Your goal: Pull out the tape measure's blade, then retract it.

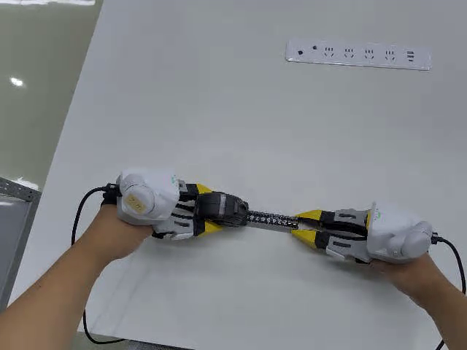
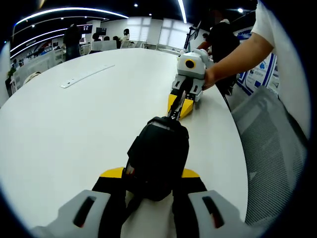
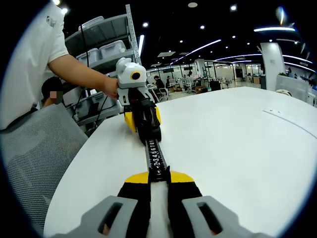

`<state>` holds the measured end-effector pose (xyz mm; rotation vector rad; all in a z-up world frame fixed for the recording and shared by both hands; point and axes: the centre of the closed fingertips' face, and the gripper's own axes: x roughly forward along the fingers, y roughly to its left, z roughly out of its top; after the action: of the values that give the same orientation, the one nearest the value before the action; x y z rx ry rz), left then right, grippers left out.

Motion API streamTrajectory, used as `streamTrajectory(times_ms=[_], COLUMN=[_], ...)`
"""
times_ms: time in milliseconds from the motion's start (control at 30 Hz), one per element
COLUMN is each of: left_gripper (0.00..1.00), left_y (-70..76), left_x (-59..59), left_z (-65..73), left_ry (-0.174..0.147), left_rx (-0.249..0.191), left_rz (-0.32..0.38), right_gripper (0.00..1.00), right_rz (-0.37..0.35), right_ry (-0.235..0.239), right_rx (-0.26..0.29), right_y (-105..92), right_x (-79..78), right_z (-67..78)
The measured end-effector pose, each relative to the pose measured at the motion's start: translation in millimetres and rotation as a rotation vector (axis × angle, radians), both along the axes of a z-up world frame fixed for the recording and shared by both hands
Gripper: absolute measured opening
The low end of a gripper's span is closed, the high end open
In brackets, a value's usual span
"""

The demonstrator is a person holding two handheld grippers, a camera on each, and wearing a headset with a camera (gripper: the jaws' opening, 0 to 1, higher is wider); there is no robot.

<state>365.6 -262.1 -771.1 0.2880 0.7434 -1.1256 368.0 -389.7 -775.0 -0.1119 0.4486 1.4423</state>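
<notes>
currently the left tongs clamp the black plastic tape measure case by the near edge of the white bench while the right tongs pinch its numbered blade, so a slipping pinch could let it whip back.

Black tape measure, blade partly out

Both clamped: left gripper faces right gripper.

Bright even ceiling light, soft shadows, sharp focus, fisheye bending in gripper views
</notes>
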Motion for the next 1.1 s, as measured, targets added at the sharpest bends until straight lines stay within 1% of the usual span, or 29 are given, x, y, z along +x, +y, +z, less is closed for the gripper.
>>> streamTrajectory(times_ms=[267,467,567,833,900,1100], left_gripper=[0.32,0.32,0.32,0.32,0.32,0.32], left_y=[-0.9,-0.4,-0.3,0.3,0.4,0.7], left_x=[0.9,1.3,1.5,1.4,1.4,1.4], left_z=[0.2,-0.4,-0.4,-0.8,-1.0,-1.5], left_ry=[-0.002,-0.001,-0.003,-0.004,-0.003,-0.001], left_rx=[-0.002,-0.006,-0.005,-0.001,-0.003,-0.002], left_rz=[0.007,0.006,0.004,0.002,0.004,0.004], right_gripper=[0.10,0.10,0.10,0.10,0.10,0.10], right_rz=[-0.014,-0.034,-0.039,-0.045,-0.046,-0.052], right_ry=[0.003,0.009,0.006,0.007,0.006,0.007], right_rx=[-0.003,-0.005,-0.007,-0.008,-0.009,-0.008], right_y=[-11.2,-26.2,-30.5,-34.9,-35.0,-40.9], right_x=[1.4,3.4,3.0,2.3,2.3,2.9], right_z=[0.6,-1.2,-0.5,-1.8,0.3,-1.6])
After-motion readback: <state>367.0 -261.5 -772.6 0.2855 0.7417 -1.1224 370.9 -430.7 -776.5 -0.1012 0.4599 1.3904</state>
